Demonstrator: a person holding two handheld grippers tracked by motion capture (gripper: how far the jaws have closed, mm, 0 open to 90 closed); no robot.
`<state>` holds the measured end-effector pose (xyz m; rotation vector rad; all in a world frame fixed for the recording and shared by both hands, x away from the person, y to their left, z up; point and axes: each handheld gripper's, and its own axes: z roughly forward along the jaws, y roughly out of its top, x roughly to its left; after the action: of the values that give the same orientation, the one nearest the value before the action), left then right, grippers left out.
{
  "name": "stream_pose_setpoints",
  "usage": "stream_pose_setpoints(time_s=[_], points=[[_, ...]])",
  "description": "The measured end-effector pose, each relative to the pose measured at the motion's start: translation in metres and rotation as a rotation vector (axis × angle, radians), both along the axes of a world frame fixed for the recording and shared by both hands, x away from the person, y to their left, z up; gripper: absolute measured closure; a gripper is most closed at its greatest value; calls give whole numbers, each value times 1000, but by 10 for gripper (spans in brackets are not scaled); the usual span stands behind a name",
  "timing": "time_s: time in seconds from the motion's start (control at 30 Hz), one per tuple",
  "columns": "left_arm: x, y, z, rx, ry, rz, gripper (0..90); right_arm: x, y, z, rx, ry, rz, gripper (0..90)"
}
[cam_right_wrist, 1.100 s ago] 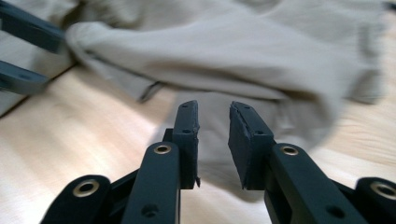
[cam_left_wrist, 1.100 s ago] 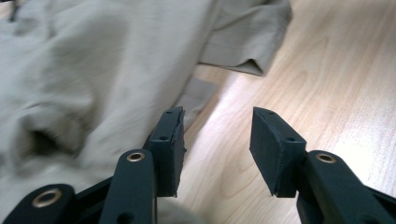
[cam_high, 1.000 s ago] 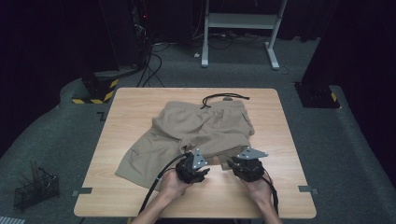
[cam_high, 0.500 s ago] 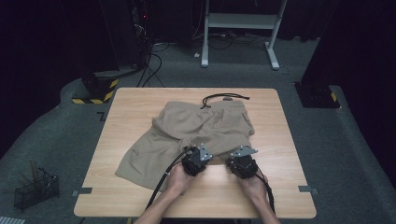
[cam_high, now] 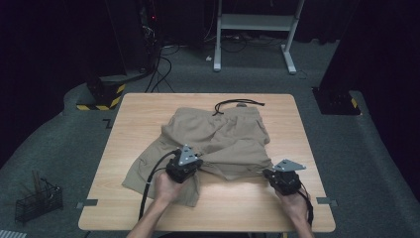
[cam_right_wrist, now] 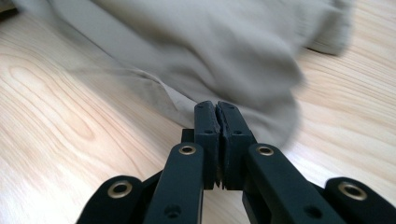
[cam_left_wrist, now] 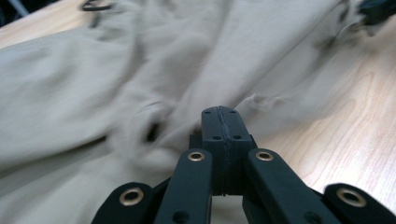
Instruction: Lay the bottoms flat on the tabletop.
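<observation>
Shorts beyond my left gripper (cam_left_wrist: 219, 116): the beige shorts (cam_left_wrist: 116, 84) are smeared by motion blur, and their upper part is cut off by the top edge.
Cloth at my left jaws: whether any fabric sits between the closed jaws cannot be told.
Hem beyond my right gripper (cam_right_wrist: 217, 116): blurred; the fabric's edge (cam_right_wrist: 280, 107) just past the jaw tips has no sharp outline.
Drawstring (cam_left_wrist: 95, 6): far ahead of my left gripper, dark, blurred, cut by the top edge.
My forearms: cut off by the bottom edge in the high view.
</observation>
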<state>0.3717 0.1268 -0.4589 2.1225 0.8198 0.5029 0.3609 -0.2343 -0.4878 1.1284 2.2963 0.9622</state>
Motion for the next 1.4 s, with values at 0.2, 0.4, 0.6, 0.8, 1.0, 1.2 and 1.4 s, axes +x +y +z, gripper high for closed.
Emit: stream_pose_setpoints(time_s=[0.2,0.4,0.6,0.8,1.0,1.2,1.4], points=[[-4,20,-6,-1,23,14,900,-5,-15,-5,-31,13,-32,871],[-9,13,-19,32,42,-9,771,-13,-13,-2,55,9,23,720],[-2,6,-32,34,81,32,566,-13,21,19,90,-61,77,642],[0,-7,-52,51,162,-35,649,19,62,-21,10,68,61,627],[21,-20,-56,41,146,-10,656,36,61,-30,4,50,12,614],[42,-32,-64,-23,94,81,599,69,54,-35,-14,-30,-44,529],[43,-38,-56,-17,115,126,423,103,41,-31,17,47,-108,495]])
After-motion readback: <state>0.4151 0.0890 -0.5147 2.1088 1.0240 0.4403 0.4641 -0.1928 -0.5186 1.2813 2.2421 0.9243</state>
